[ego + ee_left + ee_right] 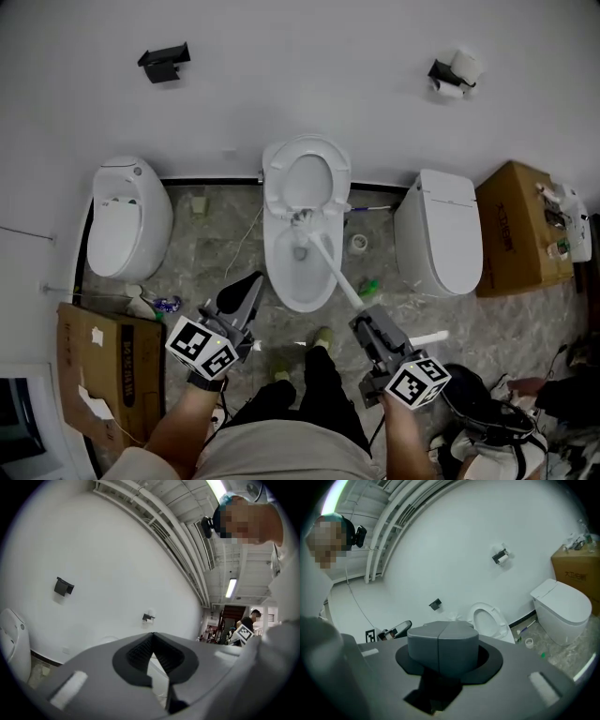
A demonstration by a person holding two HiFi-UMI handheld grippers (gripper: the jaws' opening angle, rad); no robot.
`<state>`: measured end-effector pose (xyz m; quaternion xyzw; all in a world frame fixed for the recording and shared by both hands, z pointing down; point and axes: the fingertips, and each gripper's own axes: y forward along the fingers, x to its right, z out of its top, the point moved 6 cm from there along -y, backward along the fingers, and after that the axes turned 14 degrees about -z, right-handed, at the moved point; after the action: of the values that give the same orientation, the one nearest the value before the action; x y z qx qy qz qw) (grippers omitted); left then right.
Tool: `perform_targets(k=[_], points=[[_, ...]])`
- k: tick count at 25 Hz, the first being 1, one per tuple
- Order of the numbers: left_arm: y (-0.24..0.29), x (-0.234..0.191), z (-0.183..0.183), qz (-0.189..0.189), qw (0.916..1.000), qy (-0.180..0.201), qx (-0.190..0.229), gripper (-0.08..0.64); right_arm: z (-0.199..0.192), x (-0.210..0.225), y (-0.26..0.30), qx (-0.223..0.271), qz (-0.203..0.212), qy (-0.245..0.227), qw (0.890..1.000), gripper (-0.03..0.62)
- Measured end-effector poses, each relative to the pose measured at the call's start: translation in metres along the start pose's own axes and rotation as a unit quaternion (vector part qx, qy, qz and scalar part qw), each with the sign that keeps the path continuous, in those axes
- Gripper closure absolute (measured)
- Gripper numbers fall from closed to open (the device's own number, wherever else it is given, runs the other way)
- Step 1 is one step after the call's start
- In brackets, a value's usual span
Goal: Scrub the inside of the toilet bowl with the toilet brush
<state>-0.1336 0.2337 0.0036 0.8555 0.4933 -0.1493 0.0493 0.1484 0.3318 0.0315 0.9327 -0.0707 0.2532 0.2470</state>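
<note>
The middle toilet (281, 274) stands against the wall with its seat (307, 150) raised; it also shows in the right gripper view (490, 620). A white toilet brush handle (336, 270) slants from my right gripper (361, 317) up into the bowl, with the brush head (300, 223) at the bowl's back part. My right gripper is shut on the handle's lower end; in its own view the jaws (443, 644) are pressed together and hide the handle. My left gripper (251, 281) hovers left of the bowl, shut and empty (152, 637).
A closed toilet (127, 220) stands to the left and another (441, 230) to the right. Cardboard boxes sit at far right (520, 225) and near left (103, 361). A dark bag (487, 412) lies by my right side. A green bottle (369, 286) and a tape roll (359, 243) lie on the floor.
</note>
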Motion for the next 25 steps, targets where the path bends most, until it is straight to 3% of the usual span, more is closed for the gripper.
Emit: perform_targets(k=[9, 17, 25], points=[[0.054, -0.065, -0.035, 0.02, 0.9992, -0.015, -0.03, 0.557, -0.024, 0.074, 0.115, -0.091, -0.013, 0.023, 0.996, 0.428], [0.118, -0.128, -0.077, 0.06, 0.9952, -0.044, -0.064, 0.557, -0.036, 0.153, 0.222, -0.189, -0.02, 0.028, 0.981, 0.428], [0.143, -0.172, -0.145, 0.075, 0.9905, -0.068, -0.093, 0.557, -0.094, 0.2, 0.305, -0.236, -0.049, 0.063, 0.968, 0.428]])
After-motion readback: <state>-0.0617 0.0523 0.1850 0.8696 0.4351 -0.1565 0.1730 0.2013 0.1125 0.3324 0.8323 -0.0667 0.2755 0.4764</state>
